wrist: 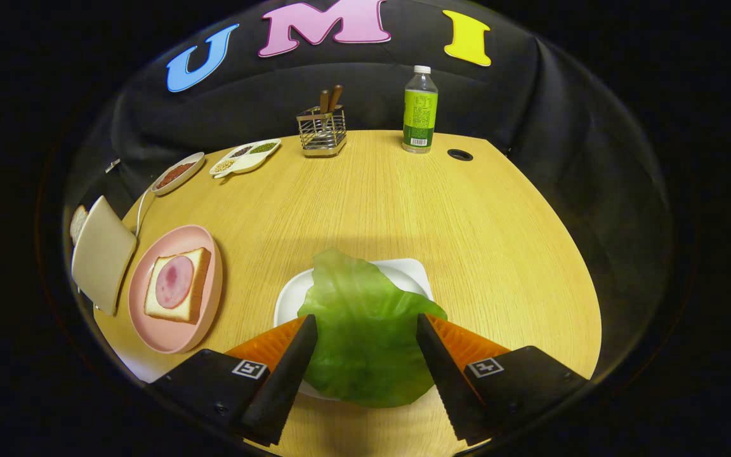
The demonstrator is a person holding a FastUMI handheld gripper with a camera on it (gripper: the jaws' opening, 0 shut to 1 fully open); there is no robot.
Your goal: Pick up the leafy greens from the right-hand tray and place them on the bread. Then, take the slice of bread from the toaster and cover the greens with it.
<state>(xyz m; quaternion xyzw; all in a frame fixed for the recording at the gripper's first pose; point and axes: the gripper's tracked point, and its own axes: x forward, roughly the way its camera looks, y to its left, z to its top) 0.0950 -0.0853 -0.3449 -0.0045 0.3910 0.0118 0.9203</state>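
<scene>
Wooden table point(403, 209): leafy greens point(365, 330) on white tray point(289, 298), between spread jaws, untouched.

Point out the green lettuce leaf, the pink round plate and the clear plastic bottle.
green lettuce leaf point(365, 330): gripper view, leaf's middle, between the open tongs.
pink round plate point(169, 339): gripper view, bare near rim.
clear plastic bottle point(420, 114): gripper view, label.

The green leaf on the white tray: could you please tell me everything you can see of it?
The green leaf is one broad, smooth, slightly glossy piece, paler towards its rounded far tip, looking like plastic or rubber. It lies spread over the white tray, covering most of it and overhanging its near edge. It sits between the open fingers of the gripper, whose tips flank its sides; whether they touch it is unclear.
</scene>
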